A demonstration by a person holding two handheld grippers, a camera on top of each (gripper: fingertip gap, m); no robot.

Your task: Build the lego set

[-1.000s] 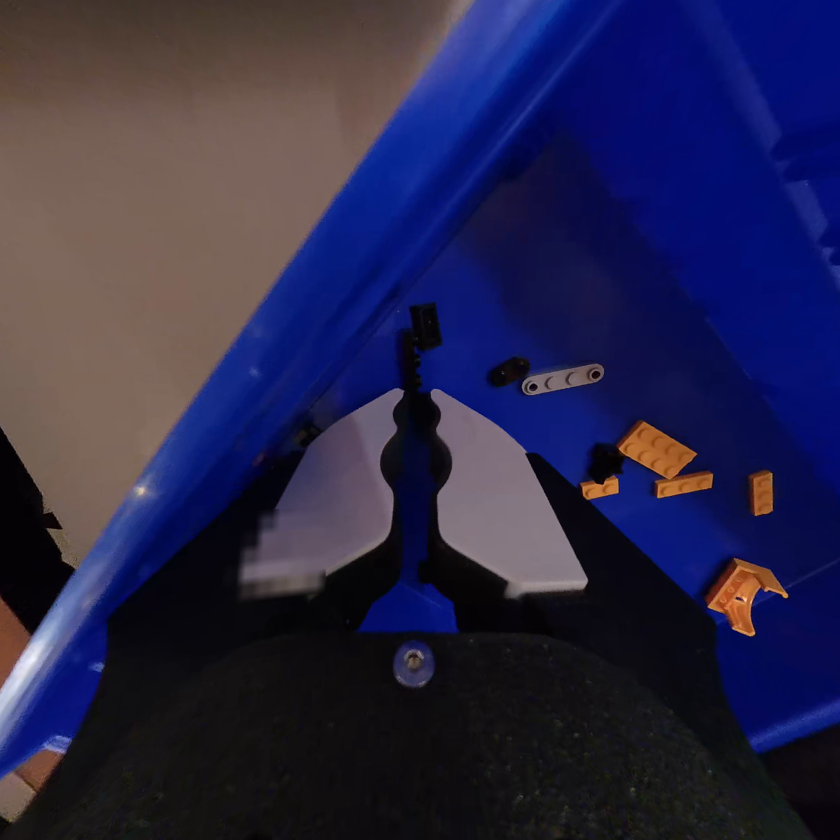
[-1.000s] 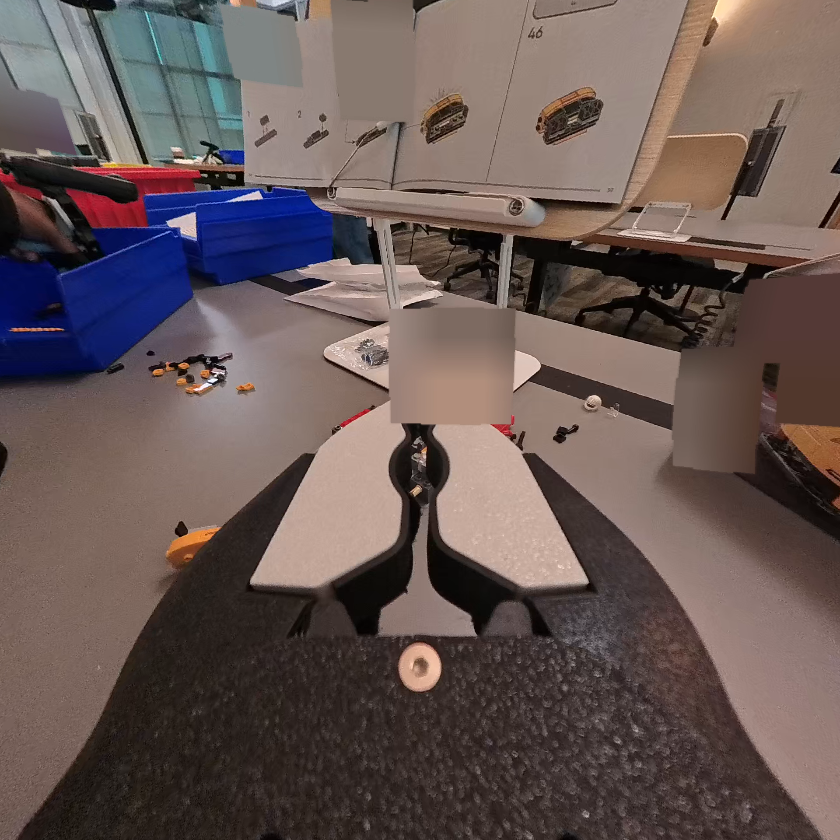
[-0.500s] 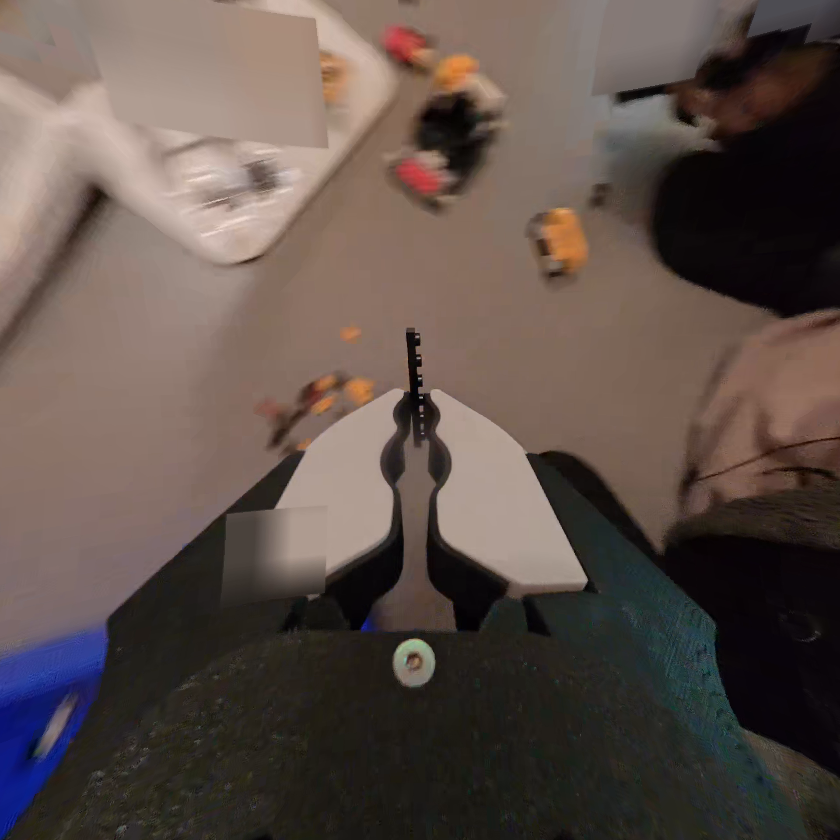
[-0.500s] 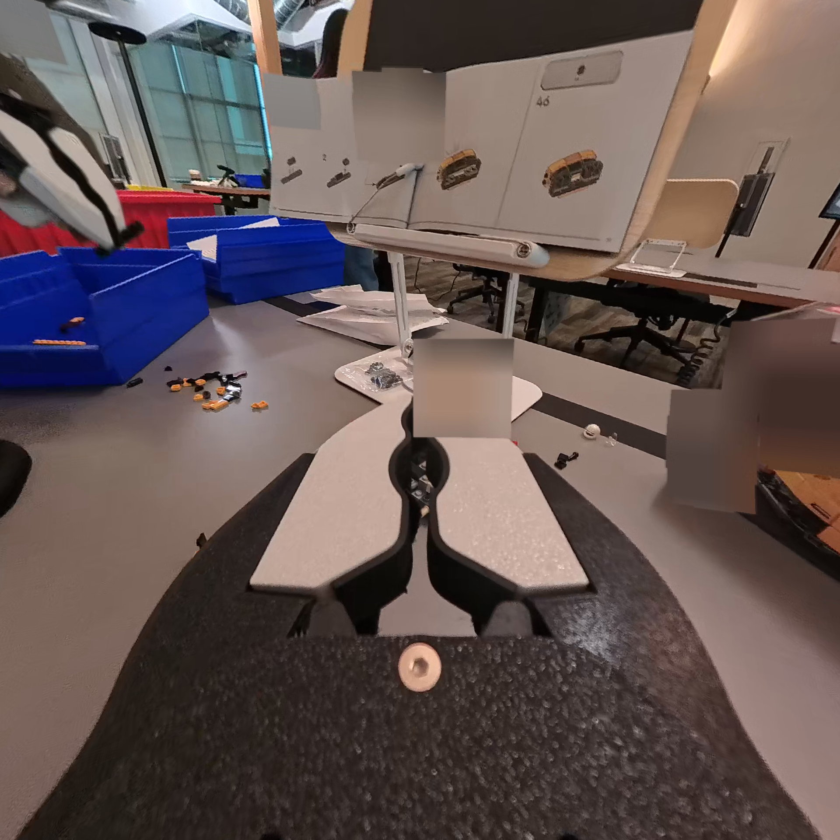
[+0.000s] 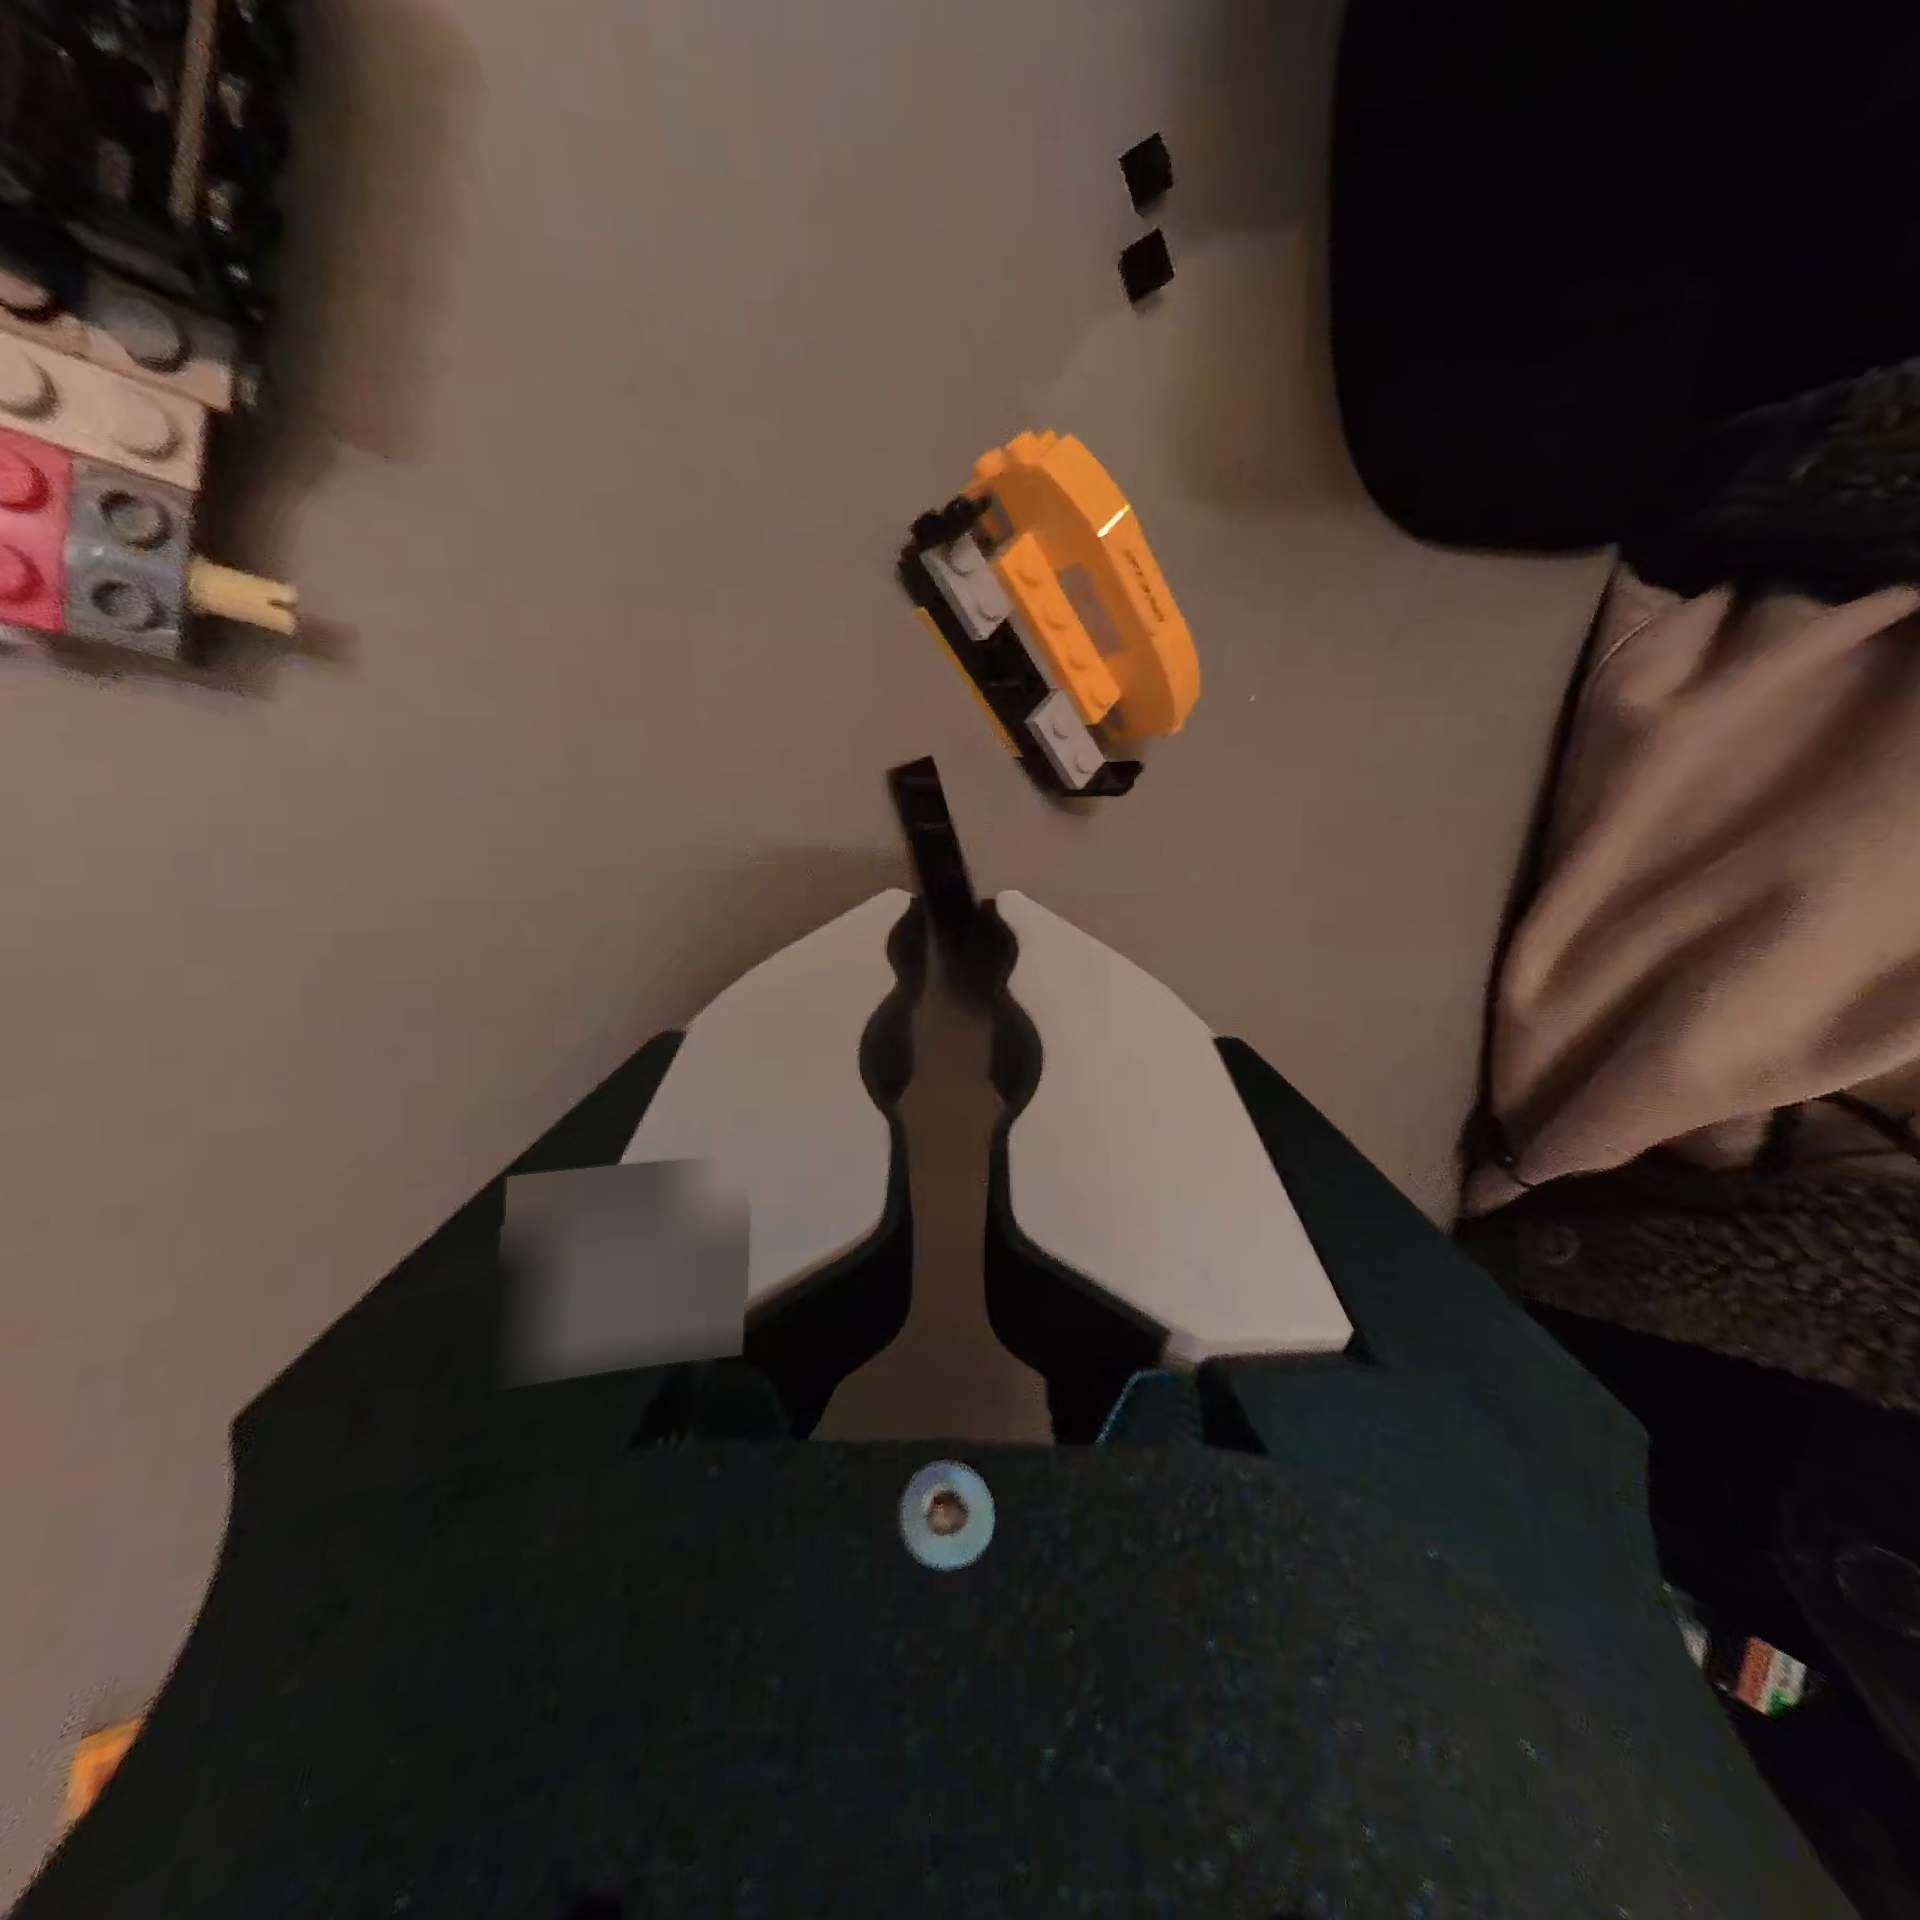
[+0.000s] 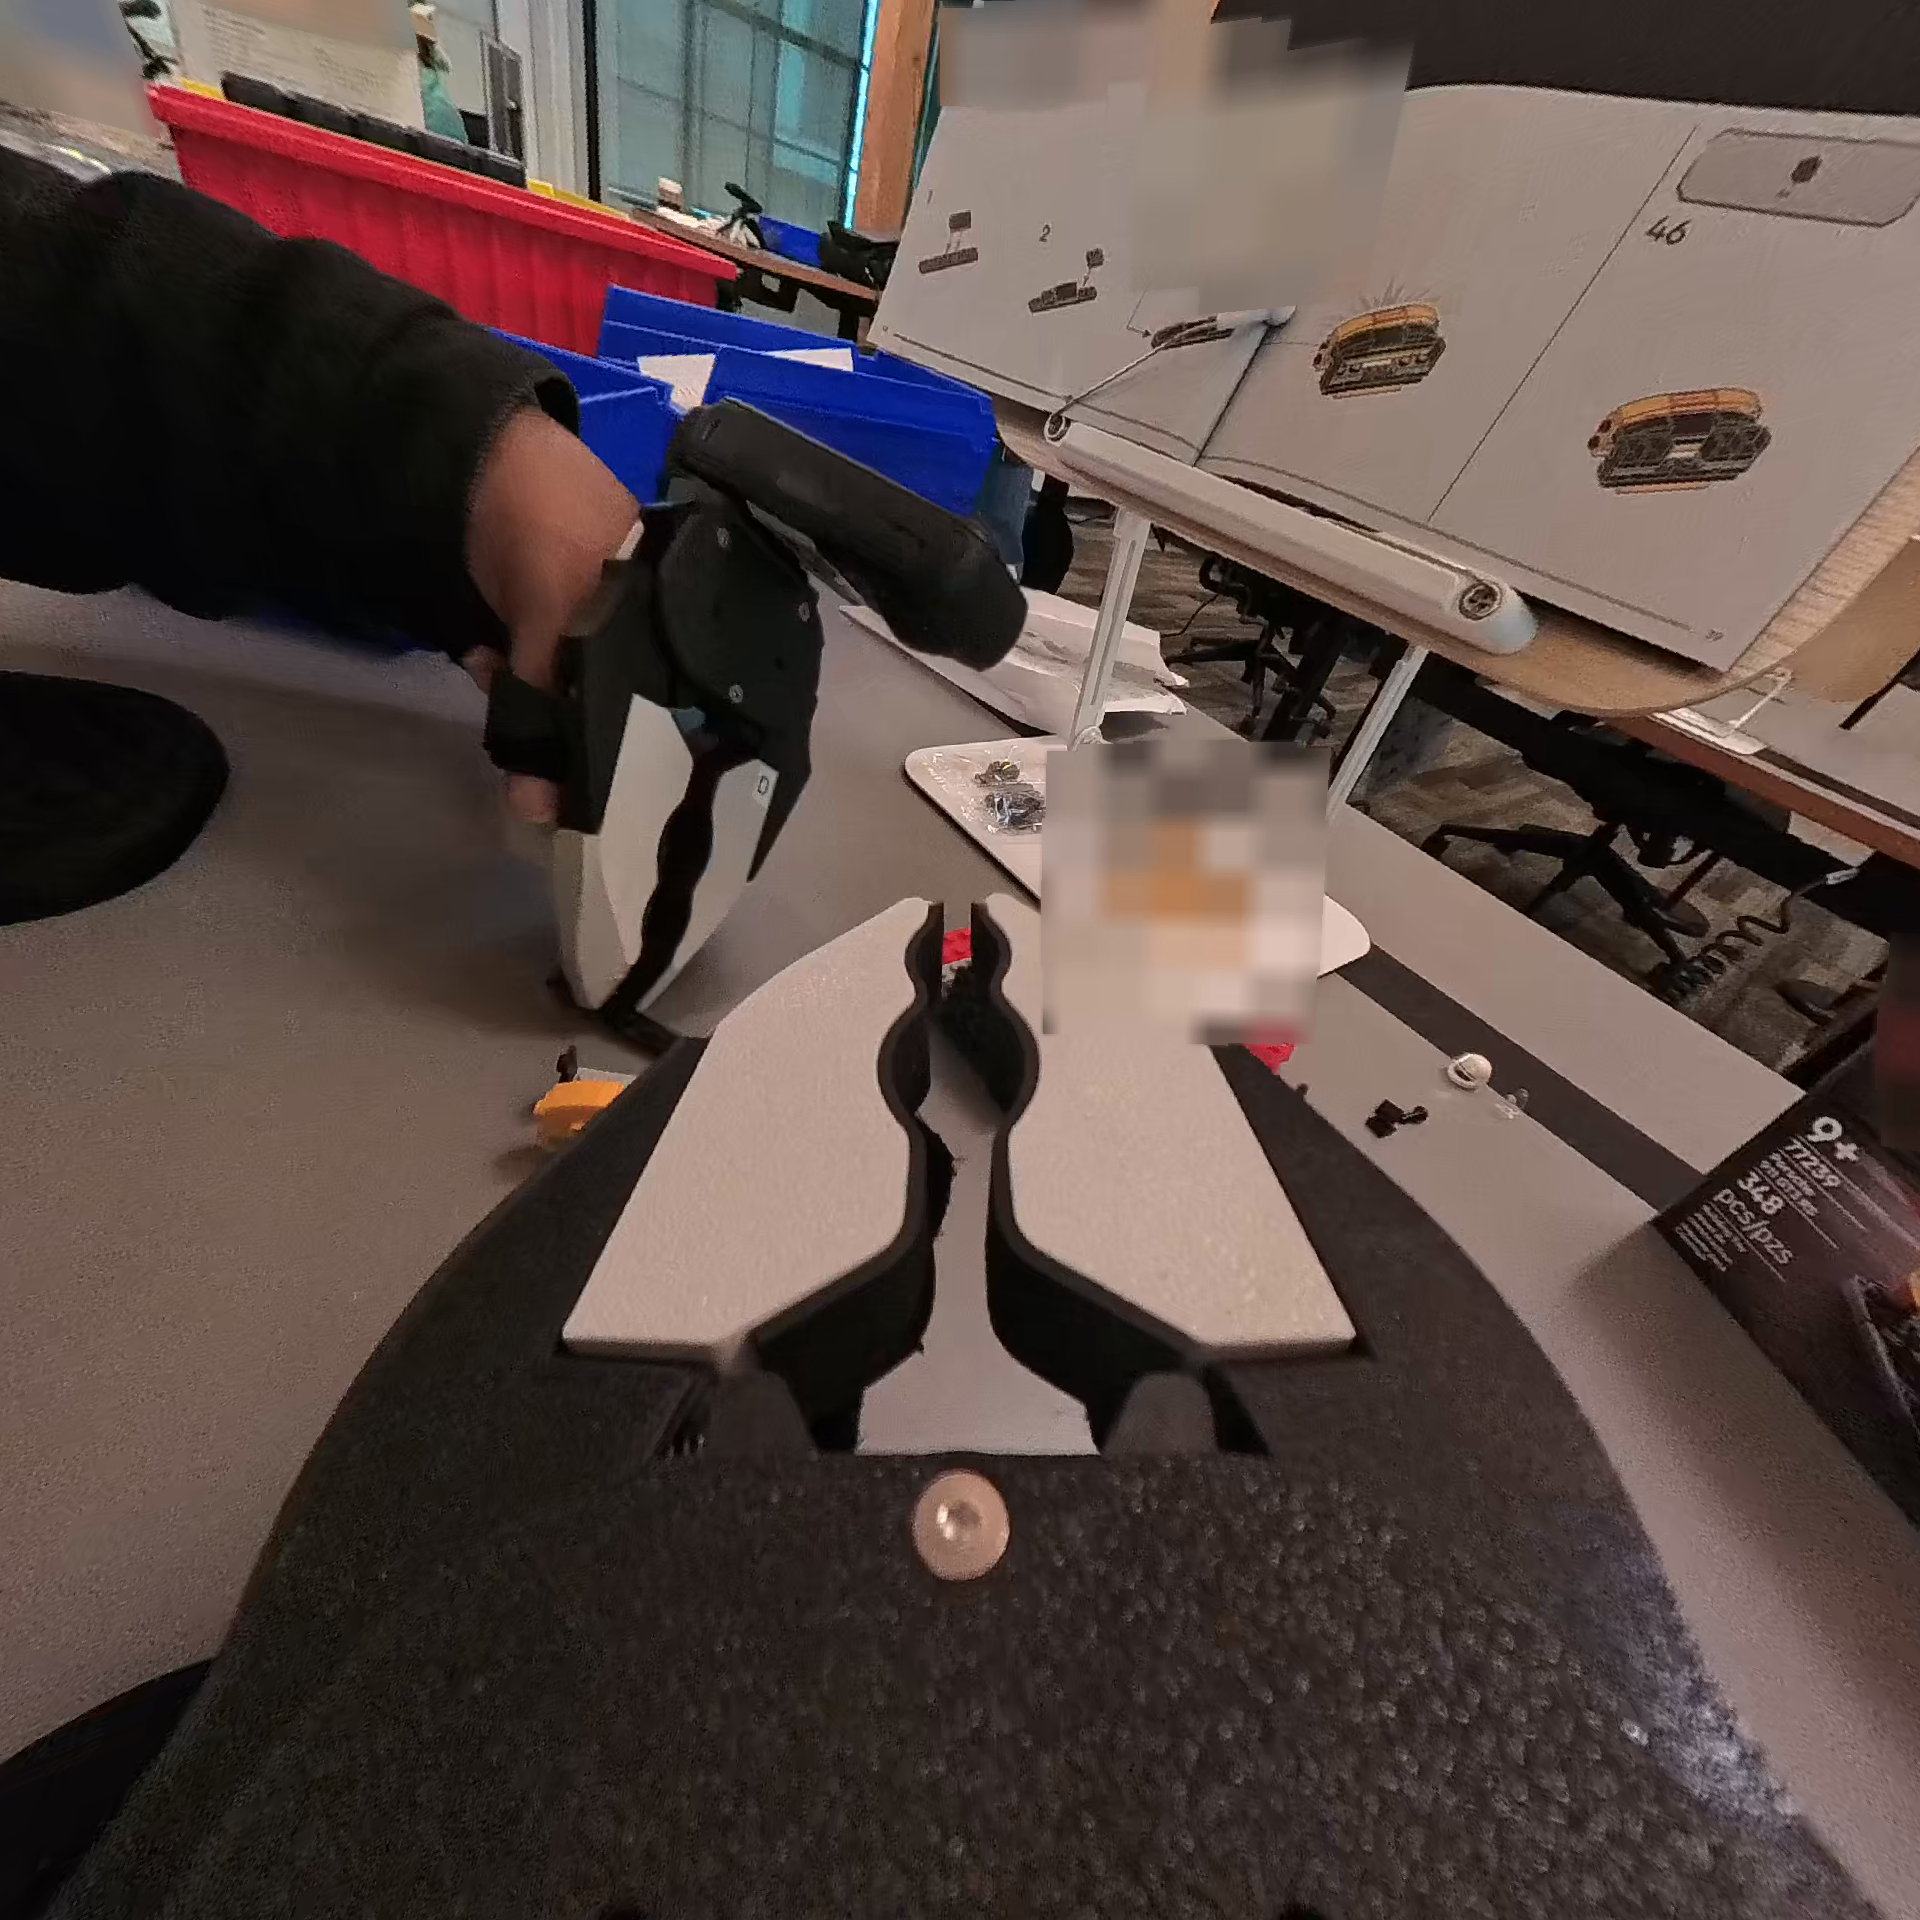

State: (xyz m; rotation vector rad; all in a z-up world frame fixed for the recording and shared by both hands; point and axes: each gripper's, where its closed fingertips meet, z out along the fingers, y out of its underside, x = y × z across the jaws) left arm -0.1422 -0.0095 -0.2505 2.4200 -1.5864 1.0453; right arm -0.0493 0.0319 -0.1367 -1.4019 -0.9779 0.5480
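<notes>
1. The left gripper [image 5: 948, 906] has come out of the blue bin where it was a second ago and now hangs over the grey counter [image 5: 623, 790]. Its jaws are pinched nearly together on a thin black plate [image 5: 932, 836], which sticks out past the tips toward 12 o'clock.

2. The orange and black sub-assembly [image 5: 1055, 629] now lies just beyond the plate's free end, at about 1 o'clock from the tips, near but apart. Half a second ago it sat far up the left wrist view, so the carry is nearly over.

3. In the right wrist view, the left gripper [image 6: 623, 997] now points down at the counter, tips close to the surface, beside the orange piece [image 6: 575, 1103] at 9 o'clock from the right gripper's tips.

4. The right gripper [image 6: 958, 914] stays low over the counter, jaws at a narrow gap. Dark and red parts show through the gap, but I cannot tell whether it holds anything.

5. My judgement: the fetch is done and fitting the plate comes next; the sub-assembly lies loose and may need steadying.

6. Two small black tiles [image 5: 1145, 220] lie at 12 o'clock, and a larger red, grey and tan build [image 5: 99, 499] at 10 o'clock.
</notes>
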